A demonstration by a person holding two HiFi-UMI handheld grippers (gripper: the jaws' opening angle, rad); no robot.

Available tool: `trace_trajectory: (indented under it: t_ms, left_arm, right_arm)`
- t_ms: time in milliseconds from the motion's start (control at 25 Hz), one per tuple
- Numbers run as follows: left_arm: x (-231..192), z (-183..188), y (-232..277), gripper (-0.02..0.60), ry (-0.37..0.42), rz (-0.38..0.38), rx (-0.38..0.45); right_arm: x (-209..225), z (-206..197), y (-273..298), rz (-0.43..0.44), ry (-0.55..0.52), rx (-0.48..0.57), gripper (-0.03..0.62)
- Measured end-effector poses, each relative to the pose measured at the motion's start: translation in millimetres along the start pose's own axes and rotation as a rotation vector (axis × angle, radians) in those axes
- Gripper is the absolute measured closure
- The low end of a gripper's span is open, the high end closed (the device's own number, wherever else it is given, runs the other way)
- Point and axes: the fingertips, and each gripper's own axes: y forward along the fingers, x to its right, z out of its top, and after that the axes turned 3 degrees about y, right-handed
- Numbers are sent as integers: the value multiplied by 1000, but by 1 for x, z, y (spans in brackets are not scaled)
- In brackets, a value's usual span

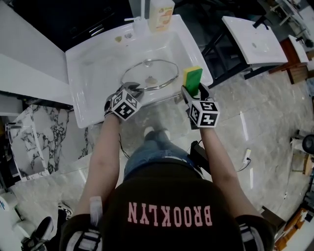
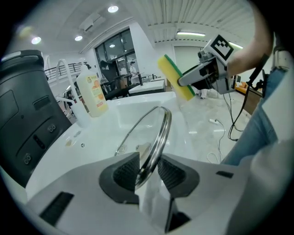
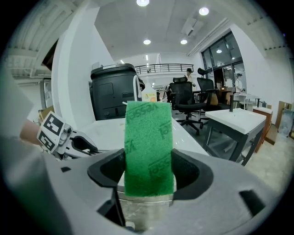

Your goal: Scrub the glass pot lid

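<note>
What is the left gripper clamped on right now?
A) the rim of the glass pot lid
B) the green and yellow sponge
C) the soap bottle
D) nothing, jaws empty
A: the left gripper has its jaws closed on the metal rim of the glass pot lid, while the sponge sits in the right gripper.

The lid (image 1: 157, 68) hangs tilted over the middle of the sink (image 1: 93, 63), its near rim caught between the jaws of the left gripper (image 1: 133, 88) at the sink's front edge. To the lid's right and apart from it, the sponge (image 1: 193, 78) stands upright between the jaws of the right gripper (image 1: 194, 91), over the sink's front right corner. A bottle (image 1: 161, 13) stands on the sink's back rim, with the tap (image 1: 143, 9) just to its left. A second sink (image 1: 252, 39) stands well off to the right. The person's feet (image 1: 156, 132) are on the floor before the first sink, between the two grippers.
</note>
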Motion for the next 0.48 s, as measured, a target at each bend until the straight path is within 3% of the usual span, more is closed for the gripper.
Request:
trace_trajectory:
  t_ms: [480]
  left_arm:
    - [1,2,2,472,-31,18,24]
  right_arm:
    - [13,9,8,22,-34,0,299]
